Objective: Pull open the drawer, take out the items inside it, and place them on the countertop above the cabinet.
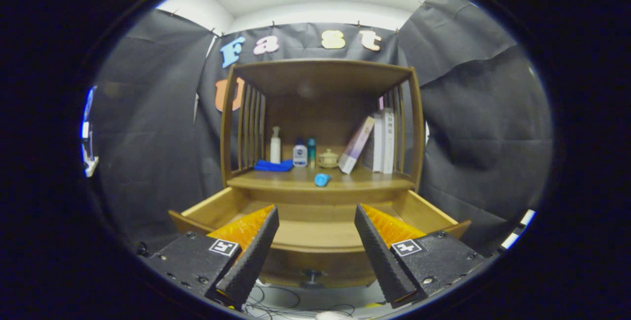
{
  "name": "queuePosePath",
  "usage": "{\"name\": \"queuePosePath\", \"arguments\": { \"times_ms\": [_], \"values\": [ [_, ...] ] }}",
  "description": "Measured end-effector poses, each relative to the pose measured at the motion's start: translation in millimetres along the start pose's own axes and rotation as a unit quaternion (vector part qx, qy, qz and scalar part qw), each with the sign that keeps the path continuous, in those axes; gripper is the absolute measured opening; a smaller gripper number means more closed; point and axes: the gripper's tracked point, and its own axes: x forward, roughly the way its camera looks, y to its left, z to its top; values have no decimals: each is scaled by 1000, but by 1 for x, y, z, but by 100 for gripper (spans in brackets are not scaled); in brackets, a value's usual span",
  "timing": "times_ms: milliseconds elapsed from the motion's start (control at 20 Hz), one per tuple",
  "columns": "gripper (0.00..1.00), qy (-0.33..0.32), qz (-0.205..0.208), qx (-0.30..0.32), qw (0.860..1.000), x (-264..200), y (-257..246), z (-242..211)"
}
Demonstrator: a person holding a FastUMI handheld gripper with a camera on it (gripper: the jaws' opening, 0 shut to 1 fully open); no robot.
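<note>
The wooden cabinet's drawer [315,233] stands pulled out toward me, its bare floor showing between my fingers. Its knob [312,275] sits low on the front panel. A small blue item [322,179] lies on the countertop [374,181] above the drawer, near the front edge. My gripper [315,211] is open, hovering over the drawer's front with nothing between its fingers; the blue item is beyond them.
At the back of the countertop stand a white pump bottle [275,146], two small bottles [300,155], a tan lidded cup [328,159] and leaning books [379,142], with a blue cloth [274,165] at left. Cables [281,302] lie on the floor below.
</note>
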Motion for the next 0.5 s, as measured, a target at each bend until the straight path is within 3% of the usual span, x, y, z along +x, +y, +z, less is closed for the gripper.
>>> {"name": "queuePosePath", "arguments": {
  "times_ms": [500],
  "values": [
    [98,108,-13,18,994,4,-6,-116]
  ]
}}
